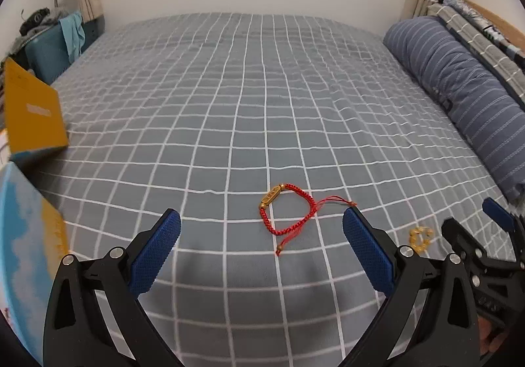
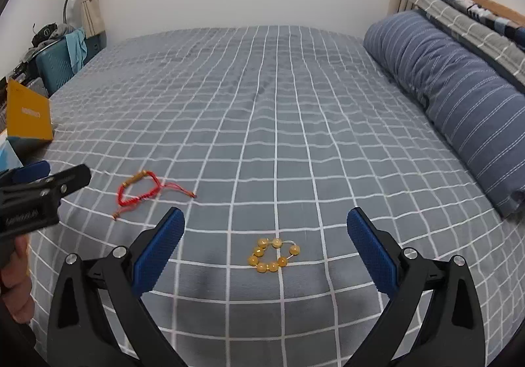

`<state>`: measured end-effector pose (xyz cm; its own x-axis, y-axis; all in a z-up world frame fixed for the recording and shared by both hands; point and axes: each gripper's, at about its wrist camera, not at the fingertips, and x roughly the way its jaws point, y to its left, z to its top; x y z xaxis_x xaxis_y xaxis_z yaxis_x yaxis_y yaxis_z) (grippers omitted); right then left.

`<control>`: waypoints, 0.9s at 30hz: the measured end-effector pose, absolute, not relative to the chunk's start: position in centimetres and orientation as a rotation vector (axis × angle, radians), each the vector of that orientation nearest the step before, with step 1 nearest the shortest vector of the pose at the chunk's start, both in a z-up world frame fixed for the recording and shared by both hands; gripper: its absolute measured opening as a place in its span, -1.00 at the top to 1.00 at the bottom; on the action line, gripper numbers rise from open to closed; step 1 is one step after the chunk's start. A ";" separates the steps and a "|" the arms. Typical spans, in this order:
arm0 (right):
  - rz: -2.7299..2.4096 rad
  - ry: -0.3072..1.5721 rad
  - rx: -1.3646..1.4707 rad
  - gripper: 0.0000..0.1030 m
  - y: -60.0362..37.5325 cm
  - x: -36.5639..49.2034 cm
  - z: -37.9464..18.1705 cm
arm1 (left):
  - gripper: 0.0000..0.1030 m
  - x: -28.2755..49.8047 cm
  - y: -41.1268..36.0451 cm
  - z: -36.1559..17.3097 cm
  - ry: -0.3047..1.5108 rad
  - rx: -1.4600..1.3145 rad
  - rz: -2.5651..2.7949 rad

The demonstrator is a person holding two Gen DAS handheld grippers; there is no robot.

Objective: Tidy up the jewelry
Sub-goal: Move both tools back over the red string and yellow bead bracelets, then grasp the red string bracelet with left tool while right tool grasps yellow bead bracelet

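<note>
A red braided bracelet [image 1: 286, 213] with a gold bar charm lies on the grey checked bedsheet, just beyond my left gripper [image 1: 262, 219], which is open with nothing between its blue pads. The same red bracelet [image 2: 139, 192] shows at the left of the right wrist view. An amber bead bracelet [image 2: 274, 254] lies between and slightly below the tips of my open right gripper [image 2: 266, 216]. In the left wrist view the bead bracelet [image 1: 420, 235] sits to the right, beside the right gripper [image 1: 479, 229]. The left gripper [image 2: 42, 180] enters the right wrist view from the left, held by a hand.
An open yellow and blue box [image 1: 31, 117] stands at the bed's left edge, its lid raised; the box [image 2: 29, 114] also shows in the right wrist view. A striped blue bolster [image 2: 459, 94] lines the right side. A wall and window lie beyond the bed [image 1: 249, 78].
</note>
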<state>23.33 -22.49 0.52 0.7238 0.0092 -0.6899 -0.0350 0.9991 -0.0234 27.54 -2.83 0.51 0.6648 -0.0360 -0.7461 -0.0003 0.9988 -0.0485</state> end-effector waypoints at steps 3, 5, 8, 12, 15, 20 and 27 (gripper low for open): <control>0.032 0.780 -0.037 -0.85 -22.6 24.0 -0.9 | -0.89 28.9 -3.1 -1.1 0.852 -0.051 -0.027; 0.033 0.796 -0.040 -0.85 -22.7 24.3 -1.9 | -0.89 29.6 -3.1 -2.0 0.854 -0.041 -0.023; 0.029 0.814 -0.036 -0.85 -22.8 24.8 -2.9 | -0.89 30.4 -2.8 -3.4 0.864 -0.040 -0.008; 0.020 0.833 -0.018 -0.85 -23.2 25.3 -4.0 | -0.89 31.3 -2.4 -4.9 0.873 -0.047 0.002; 0.013 0.842 -0.015 -0.84 -23.3 25.6 -4.9 | -0.89 31.8 -2.4 -5.9 0.858 -0.034 0.005; 0.001 0.885 0.001 -0.75 -23.6 26.2 -7.1 | -0.86 32.2 -2.1 -7.6 0.870 -0.043 -0.016; 0.008 0.885 0.013 -0.62 -23.5 26.3 -7.8 | -0.52 32.6 -2.1 -8.2 0.882 -0.032 -0.003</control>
<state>26.28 -23.54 -7.79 0.6335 0.0129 -0.7736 -0.0020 0.9999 0.0150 32.65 -2.13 -8.18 0.6359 -0.0164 -0.7716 -0.0103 0.9995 -0.0297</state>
